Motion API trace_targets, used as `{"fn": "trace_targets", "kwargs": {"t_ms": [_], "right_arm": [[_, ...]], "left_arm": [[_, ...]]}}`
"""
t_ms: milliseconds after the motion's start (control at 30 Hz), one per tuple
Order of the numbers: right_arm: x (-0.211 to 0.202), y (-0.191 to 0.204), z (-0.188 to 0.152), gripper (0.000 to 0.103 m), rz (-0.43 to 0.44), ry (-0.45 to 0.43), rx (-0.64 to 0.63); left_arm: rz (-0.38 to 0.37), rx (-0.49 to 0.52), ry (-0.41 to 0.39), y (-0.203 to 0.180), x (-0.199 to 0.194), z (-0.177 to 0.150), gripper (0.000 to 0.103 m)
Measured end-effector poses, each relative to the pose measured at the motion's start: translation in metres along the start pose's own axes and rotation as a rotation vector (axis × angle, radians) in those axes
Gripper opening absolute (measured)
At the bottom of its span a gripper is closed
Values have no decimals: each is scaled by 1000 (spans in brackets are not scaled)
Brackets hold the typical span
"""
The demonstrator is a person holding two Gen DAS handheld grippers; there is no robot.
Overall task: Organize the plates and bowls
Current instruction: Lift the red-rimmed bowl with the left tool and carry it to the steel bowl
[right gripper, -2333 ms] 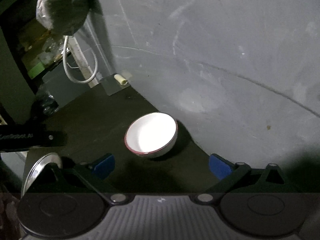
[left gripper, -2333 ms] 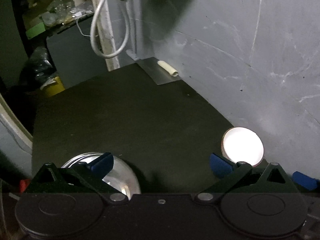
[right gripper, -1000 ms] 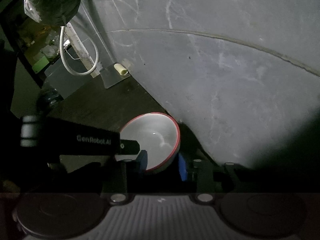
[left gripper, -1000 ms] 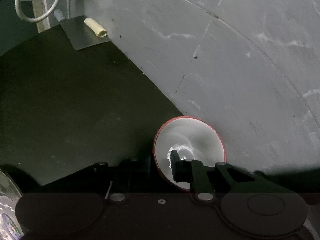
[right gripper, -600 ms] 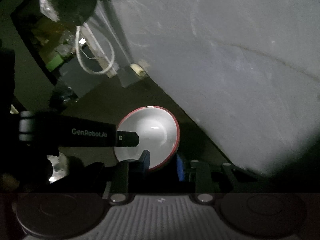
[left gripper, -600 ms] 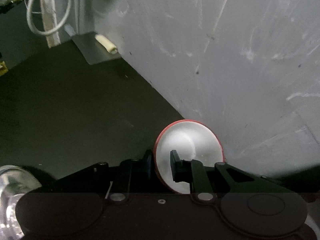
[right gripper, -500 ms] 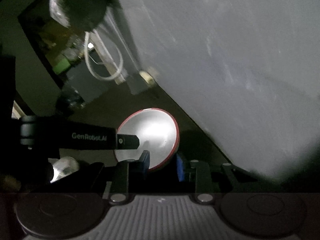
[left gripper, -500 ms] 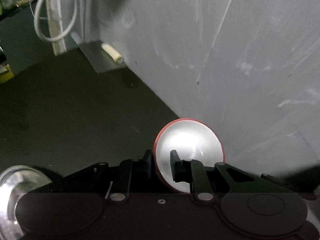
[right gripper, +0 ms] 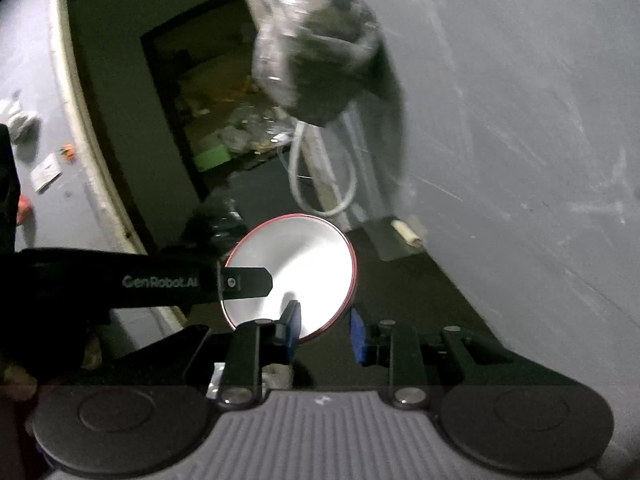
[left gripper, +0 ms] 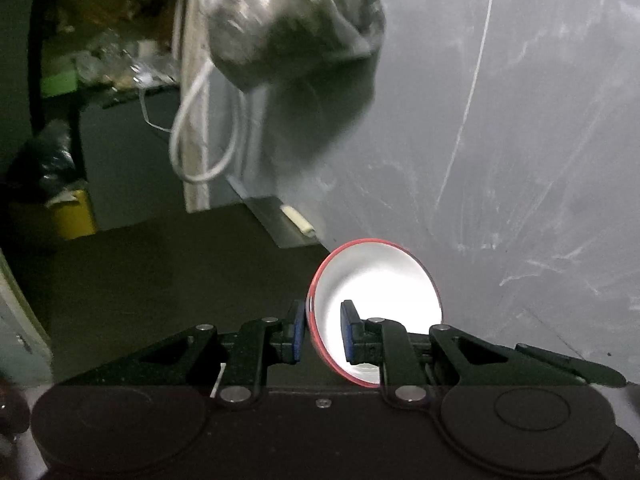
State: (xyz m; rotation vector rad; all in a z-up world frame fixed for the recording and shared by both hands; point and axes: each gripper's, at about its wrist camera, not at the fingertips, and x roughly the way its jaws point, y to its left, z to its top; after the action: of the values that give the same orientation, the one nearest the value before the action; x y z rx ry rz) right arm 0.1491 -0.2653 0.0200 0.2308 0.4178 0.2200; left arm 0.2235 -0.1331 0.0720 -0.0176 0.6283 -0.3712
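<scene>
A white bowl with a red rim (left gripper: 380, 292) is lifted above the dark tabletop (left gripper: 160, 280) and tilted toward the cameras. My left gripper (left gripper: 323, 334) is shut on its left rim, one pad inside and one outside. My right gripper (right gripper: 325, 330) is shut on the bowl's (right gripper: 296, 268) near rim in the right wrist view, where the left gripper's finger (right gripper: 244, 282) reaches in from the left. The metal plate seen earlier is out of view.
A grey wall (left gripper: 520, 140) runs along the table's right side. A bag (left gripper: 292, 20) and a white cable loop (left gripper: 200, 132) hang near the wall's corner. A metal sheet with a small roll (left gripper: 296, 222) lies at the table's far end. A yellow bin (left gripper: 72, 216) stands left.
Both grippers have lifted the bowl off the table and tipped upward, so the hanging bag and doorway have come into view. The metal plate has dropped out of view.
</scene>
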Motion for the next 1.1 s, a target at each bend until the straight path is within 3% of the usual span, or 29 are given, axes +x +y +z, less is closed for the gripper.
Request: {"fn": "trace_targets", "kwargs": {"t_ms": [267,567,933,1100], "right_arm": [[-23,71,-5,29,80,-18,-121],[-43,126,-31,29,168,71,-219],[-55,156,-76,29,169,300,-297],[-48,154,-86,29,163,391,-313]], "left_arm": [[62,-75,-74,34,-75,-27,20],[113,-178,-32,72,-127,-78,20],[137,-285,100,84,-141,-150,20],[141,-298,160,83,-137,-165,20]]}}
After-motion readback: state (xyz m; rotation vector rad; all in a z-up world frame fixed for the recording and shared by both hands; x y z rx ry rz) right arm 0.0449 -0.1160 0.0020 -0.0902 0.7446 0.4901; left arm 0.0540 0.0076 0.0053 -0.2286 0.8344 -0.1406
